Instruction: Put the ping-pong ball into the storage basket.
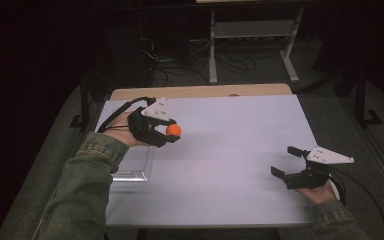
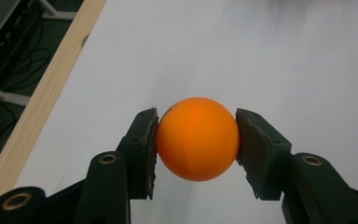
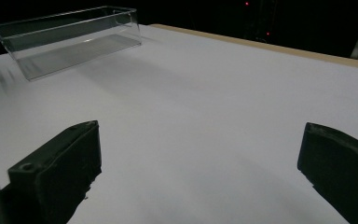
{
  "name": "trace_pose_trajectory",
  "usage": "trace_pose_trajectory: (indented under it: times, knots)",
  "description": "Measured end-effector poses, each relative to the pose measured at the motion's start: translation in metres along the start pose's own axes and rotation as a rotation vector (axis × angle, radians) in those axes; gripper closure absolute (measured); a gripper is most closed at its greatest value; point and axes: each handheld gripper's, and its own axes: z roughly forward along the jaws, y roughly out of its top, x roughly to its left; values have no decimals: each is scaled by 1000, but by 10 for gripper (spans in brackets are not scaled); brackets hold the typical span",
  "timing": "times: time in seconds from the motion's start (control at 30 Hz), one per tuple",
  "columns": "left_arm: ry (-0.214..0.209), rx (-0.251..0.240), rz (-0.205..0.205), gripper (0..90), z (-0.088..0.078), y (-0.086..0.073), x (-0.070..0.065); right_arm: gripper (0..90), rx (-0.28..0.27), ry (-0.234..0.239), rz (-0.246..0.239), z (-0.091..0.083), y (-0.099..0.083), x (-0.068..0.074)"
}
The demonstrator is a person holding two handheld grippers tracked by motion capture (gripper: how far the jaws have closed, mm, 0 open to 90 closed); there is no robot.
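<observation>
Your left gripper (image 1: 172, 131) is raised over the far left part of the table, its jaws pointing toward your right and clamped tight on both sides of what they carry, with your sleeved forearm slanting up to it from below. Your right gripper (image 1: 287, 161) sits low at the near right, jaws spread wide and pointing left.
</observation>
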Motion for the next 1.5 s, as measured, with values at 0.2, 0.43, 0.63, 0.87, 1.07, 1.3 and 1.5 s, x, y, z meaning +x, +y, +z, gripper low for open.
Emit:
trace_pose_trajectory:
  times: [0.2, 0.43, 0.63, 0.87, 1.07, 1.3, 1.5]
  knots:
    - [7, -6, -19, 504, -7, -7, 2, 0, -6, -3, 3, -1, 0, -1]
    - [12, 20, -19, 504, -9, -12, 3, 0, -3, -1, 1, -1, 0, -1]
    - [9, 35, -25, 504, -10, -19, 4, 0, -2, -1, 3, -1, 0, -1]
    - [20, 46, -31, 505, -17, -24, 5, 0, 0, -1, 2, 0, 0, 0]
    - [23, 52, -42, 504, -22, -29, 7, 0, 1, -1, 2, -1, 0, 0]
    - [16, 99, -37, 505, -22, -31, 7, 0, 7, 1, -2, 1, 0, 0]
    - [19, 129, -35, 504, -24, -33, 9, 0, 7, 1, -2, 1, 0, 0]
